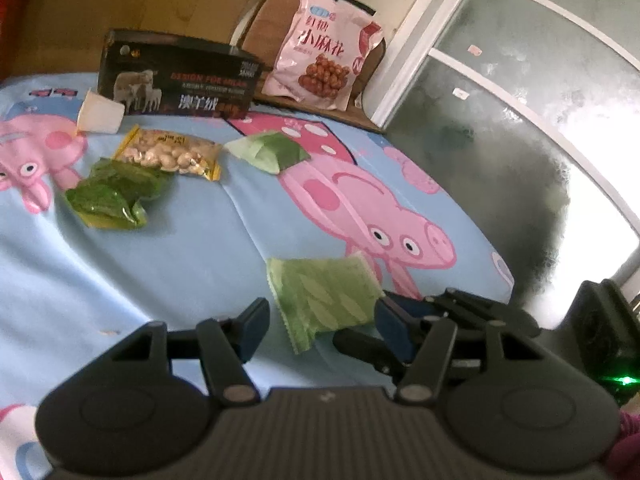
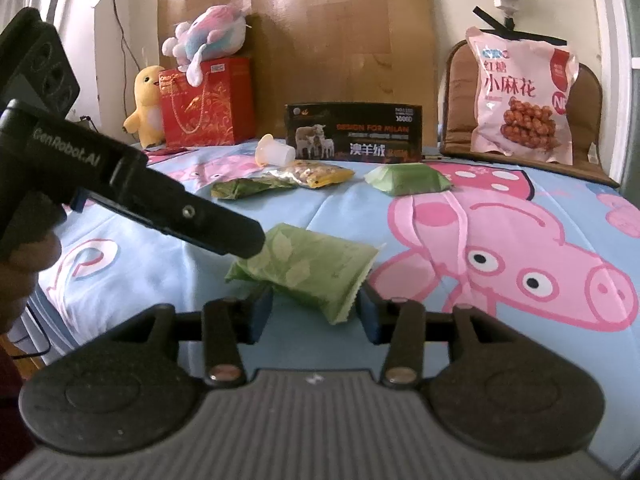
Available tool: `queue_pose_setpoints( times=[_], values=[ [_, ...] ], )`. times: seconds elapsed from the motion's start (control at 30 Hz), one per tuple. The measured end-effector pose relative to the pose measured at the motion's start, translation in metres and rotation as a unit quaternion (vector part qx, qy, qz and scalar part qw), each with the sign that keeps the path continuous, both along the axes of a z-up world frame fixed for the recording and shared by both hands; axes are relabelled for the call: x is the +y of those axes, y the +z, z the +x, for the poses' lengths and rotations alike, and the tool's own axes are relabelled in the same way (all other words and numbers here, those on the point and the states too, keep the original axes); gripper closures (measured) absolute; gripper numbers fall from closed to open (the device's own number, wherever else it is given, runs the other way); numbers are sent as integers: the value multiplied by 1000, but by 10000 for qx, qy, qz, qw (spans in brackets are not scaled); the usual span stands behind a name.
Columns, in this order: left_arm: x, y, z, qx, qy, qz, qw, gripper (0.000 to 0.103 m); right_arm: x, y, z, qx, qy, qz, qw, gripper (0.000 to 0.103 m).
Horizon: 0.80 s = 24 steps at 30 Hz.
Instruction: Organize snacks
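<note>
A light green leaf-print snack packet [image 1: 324, 298] [image 2: 308, 268] lies on the cartoon bedsheet right in front of both grippers. My left gripper [image 1: 320, 330] is open, its fingers on either side of the packet's near end. My right gripper [image 2: 316, 314] is open, its blue pads flanking the packet's near corner. The right gripper also shows beside the packet in the left wrist view, and the left gripper's body [image 2: 132, 196] crosses the right wrist view. Farther back lie a dark green packet [image 1: 108, 196] [image 2: 244, 189], a bag of nuts [image 1: 172, 154] [image 2: 316, 174] and another green packet [image 1: 268, 154] [image 2: 408, 178].
A black box [image 1: 176, 76] [image 2: 354, 132] stands at the back with a white cup [image 1: 100, 114] [image 2: 276, 154] beside it. A big pink snack bag [image 1: 324, 48] [image 2: 524, 96] leans on a brown cushioned chair. A red gift bag [image 2: 206, 102] and plush toys stand back left. The bed edge drops at right.
</note>
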<state>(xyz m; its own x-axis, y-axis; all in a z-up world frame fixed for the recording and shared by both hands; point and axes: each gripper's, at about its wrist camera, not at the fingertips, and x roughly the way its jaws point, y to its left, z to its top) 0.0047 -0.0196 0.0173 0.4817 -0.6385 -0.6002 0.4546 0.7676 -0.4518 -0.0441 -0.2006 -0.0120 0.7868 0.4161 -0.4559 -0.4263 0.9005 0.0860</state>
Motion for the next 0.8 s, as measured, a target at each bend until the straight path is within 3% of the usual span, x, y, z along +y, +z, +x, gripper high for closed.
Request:
queue_pose_setpoints(
  times=[0.13,0.2,0.27,0.4,0.53,0.8],
  values=[
    [-9,-8,10,125,-84,35,9999,54,1,-1,5,40,124,-21,9999,54],
    [-14,-6,13,106,-141,82,9998,56,3,-1,9,32,185,-52,9998,61],
    [-17,0,17,-65,-95,218,9997,55,7,5,14,-113,234,-164,9995,62],
    [-8,28,40,-415,105,126,9990,55,13,27,39,-519,326,-170,9980,62],
    [-1,59,80,-919,449,167,9946,55,14,52,92,-773,412,129,9961,62],
    [-5,87,208,-1053,1041,333,9884,53,21,77,225,-525,113,602,9967,61]
  ],
)
